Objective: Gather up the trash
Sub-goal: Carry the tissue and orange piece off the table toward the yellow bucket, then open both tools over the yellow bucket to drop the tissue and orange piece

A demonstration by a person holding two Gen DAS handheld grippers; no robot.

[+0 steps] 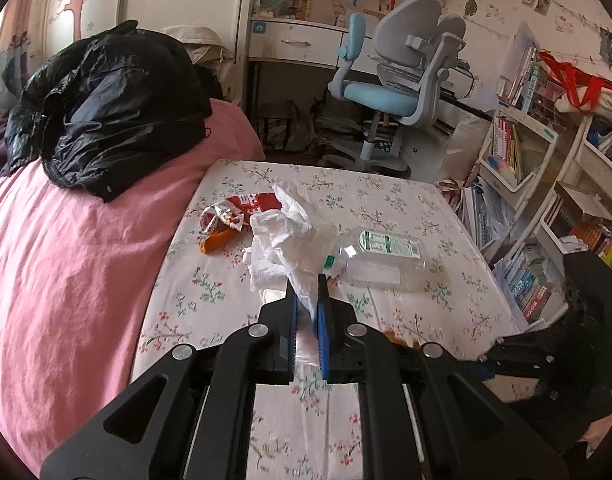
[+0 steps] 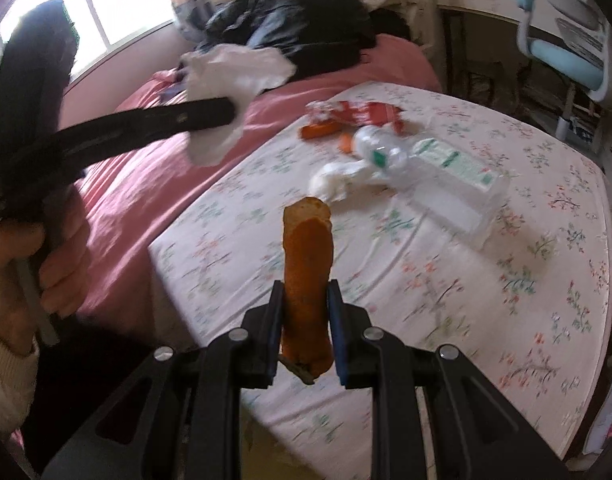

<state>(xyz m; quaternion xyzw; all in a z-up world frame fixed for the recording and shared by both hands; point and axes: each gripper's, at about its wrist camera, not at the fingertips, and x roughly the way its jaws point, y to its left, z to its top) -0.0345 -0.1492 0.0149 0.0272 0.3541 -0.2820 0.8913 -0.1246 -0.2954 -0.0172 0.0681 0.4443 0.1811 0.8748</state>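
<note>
The table (image 1: 426,208), under a floral cloth, stands against a bed with a pink blanket (image 1: 65,260). On it lie a clear plastic bottle (image 1: 382,258) on its side, a red snack wrapper (image 1: 241,208) and a small white wad (image 2: 334,178) just beside the bottle's neck. The left gripper (image 1: 306,300) has its fingers pinched tight on a crumpled white tissue (image 1: 289,240), which billows out past the fingertips. The right gripper (image 2: 305,304) has its fingers closed narrowly on an orange peel strip (image 2: 308,264), standing upright between them and rising above the tips, clear of the table.
</note>
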